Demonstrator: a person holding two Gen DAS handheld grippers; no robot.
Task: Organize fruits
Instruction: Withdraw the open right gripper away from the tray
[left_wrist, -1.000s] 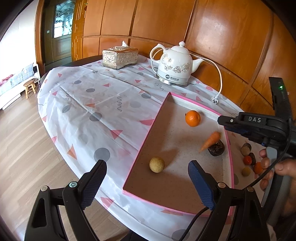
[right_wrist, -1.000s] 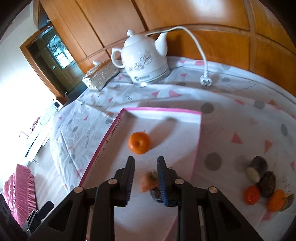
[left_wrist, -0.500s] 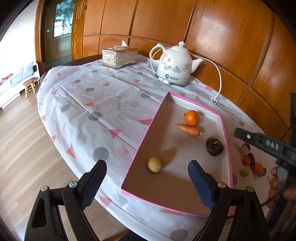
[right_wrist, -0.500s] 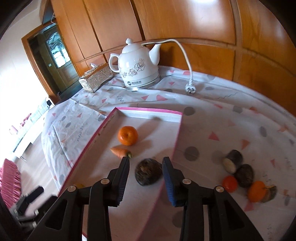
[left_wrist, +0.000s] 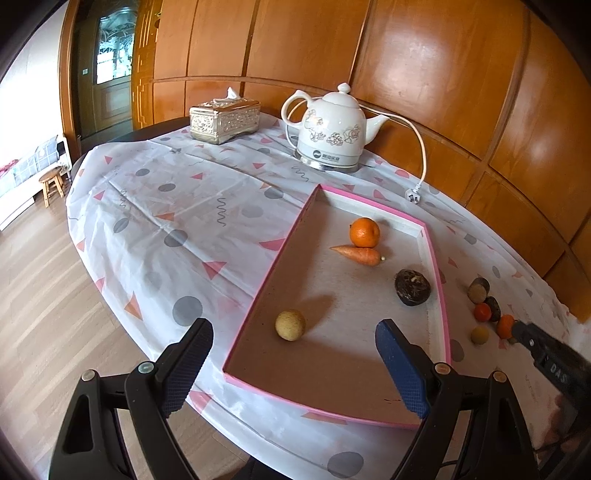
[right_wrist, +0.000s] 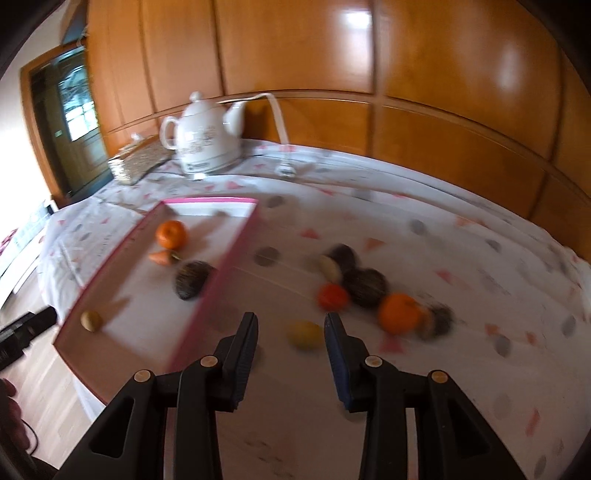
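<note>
The right gripper (right_wrist: 290, 338) hangs just outside the pink-rimmed tray (right_wrist: 232, 254), on its right, with a small yellow round fruit (right_wrist: 304, 334) lying on the tablecloth between its part-open jaws; the pads do not press on it. Those jaws have just been opening, with nothing clamped between them.

The fruit looks light, firm and smooth, so likely to roll or squirt out of a glancing pinch. Being nearly a ball, it has no clear long axis and points no particular way (unlike the carrot (left_wrist: 356, 254) inside the tray, which lies flat with its tip towards the tray's left wall). A grip across its widest middle, pads square to it, should hold best.

Beyond it, further right of the tray, sit a mandarin (right_wrist: 399, 313), a small red fruit (right_wrist: 332, 296) and dark rough ones.

The left gripper (left_wrist: 291, 369) hovers over the tray's near end, jaws wide apart and empty, a yellowish round fruit (left_wrist: 290, 324) lying in the tray below them.
</note>
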